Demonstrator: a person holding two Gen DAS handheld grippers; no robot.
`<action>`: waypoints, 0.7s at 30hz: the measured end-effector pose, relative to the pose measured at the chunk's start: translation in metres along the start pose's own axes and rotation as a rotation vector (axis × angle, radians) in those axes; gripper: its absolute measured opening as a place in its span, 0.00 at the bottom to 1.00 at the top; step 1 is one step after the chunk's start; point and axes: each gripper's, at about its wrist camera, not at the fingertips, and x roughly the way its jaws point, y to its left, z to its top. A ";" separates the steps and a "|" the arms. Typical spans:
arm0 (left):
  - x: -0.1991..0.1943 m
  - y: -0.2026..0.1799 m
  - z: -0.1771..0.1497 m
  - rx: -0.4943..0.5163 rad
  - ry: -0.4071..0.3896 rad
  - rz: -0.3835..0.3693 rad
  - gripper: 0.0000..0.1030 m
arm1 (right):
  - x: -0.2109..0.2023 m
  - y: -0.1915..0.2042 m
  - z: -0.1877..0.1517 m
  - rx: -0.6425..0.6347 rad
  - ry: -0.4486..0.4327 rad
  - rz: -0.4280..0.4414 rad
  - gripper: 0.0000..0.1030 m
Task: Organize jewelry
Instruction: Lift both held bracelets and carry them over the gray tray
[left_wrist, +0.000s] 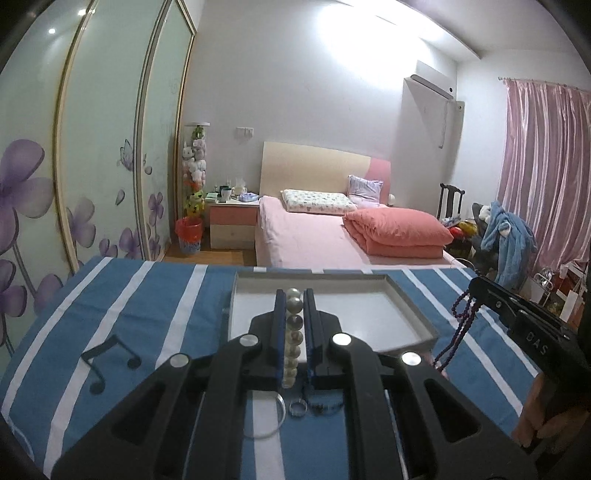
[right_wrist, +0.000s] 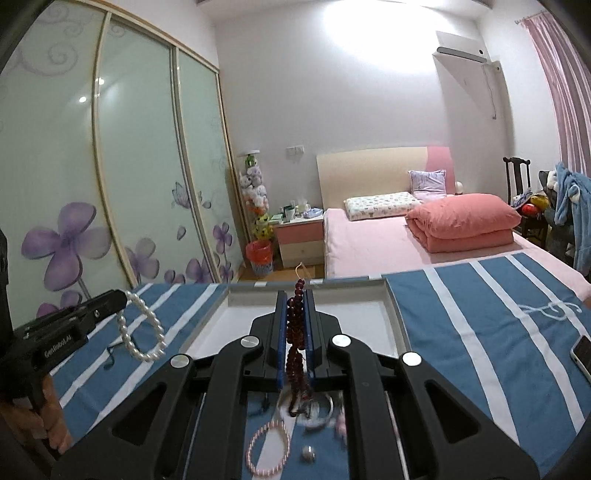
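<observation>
My left gripper is shut on a white pearl bracelet, held above the blue striped cloth just before the white tray; the bracelet hangs in a loop in the right wrist view. My right gripper is shut on a dark red bead string, held at the near edge of the tray; the string dangles in the left wrist view. On the cloth below lie a clear bangle, a silver ring, a pink bead bracelet and a small silver ring.
The table is covered by a blue cloth with white stripes. A phone lies at its right edge. Beyond the table stand a pink bed, a bedside cabinet, wardrobe doors and a chair with clothes.
</observation>
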 end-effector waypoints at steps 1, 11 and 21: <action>0.006 -0.001 0.003 -0.003 -0.001 0.005 0.10 | 0.006 -0.001 0.003 0.006 -0.001 0.000 0.09; 0.069 0.000 0.020 -0.021 0.027 0.009 0.10 | 0.075 -0.017 0.014 0.046 0.046 -0.027 0.09; 0.141 0.009 0.011 -0.045 0.130 -0.001 0.10 | 0.135 -0.025 0.002 0.086 0.156 -0.045 0.09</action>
